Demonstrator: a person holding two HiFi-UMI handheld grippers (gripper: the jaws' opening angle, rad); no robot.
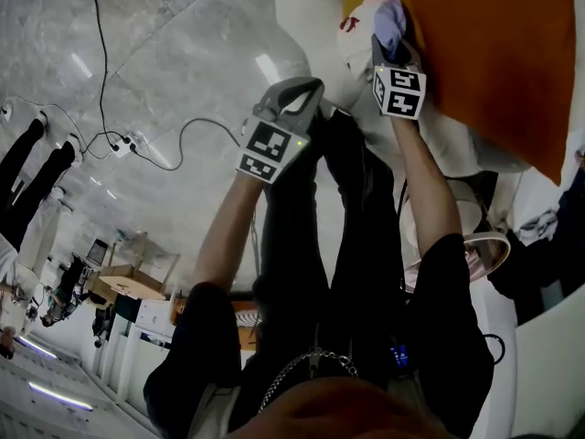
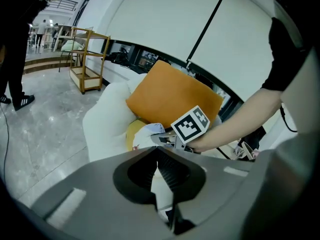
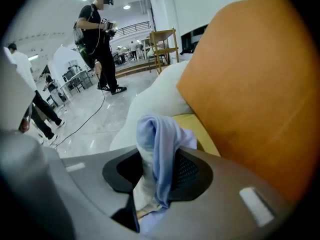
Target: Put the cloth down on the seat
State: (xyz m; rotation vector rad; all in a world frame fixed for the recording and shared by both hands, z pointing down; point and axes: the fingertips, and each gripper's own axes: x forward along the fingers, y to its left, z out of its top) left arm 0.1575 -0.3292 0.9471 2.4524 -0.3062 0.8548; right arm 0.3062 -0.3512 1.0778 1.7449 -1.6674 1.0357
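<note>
Fabric first: grips bunched pale-blue cloth (image 3: 160, 134) upright in right tool (image 3: 159, 170), yellow seat (image 3: 194, 126) lying just ahead and below its jaws; left tool (image 2: 159, 159) closed, empty, farther back.

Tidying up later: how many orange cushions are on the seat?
1. The orange cushion stands on the white seat, close beside the cloth; more may be hidden.

A white seat (image 2: 107, 119) stands on the grey polished floor (image 1: 137, 53); an orange cushion (image 2: 172, 96) and a yellow cushion (image 3: 192, 126) rest on it; a black cable (image 1: 102, 58) crosses the floor
</note>
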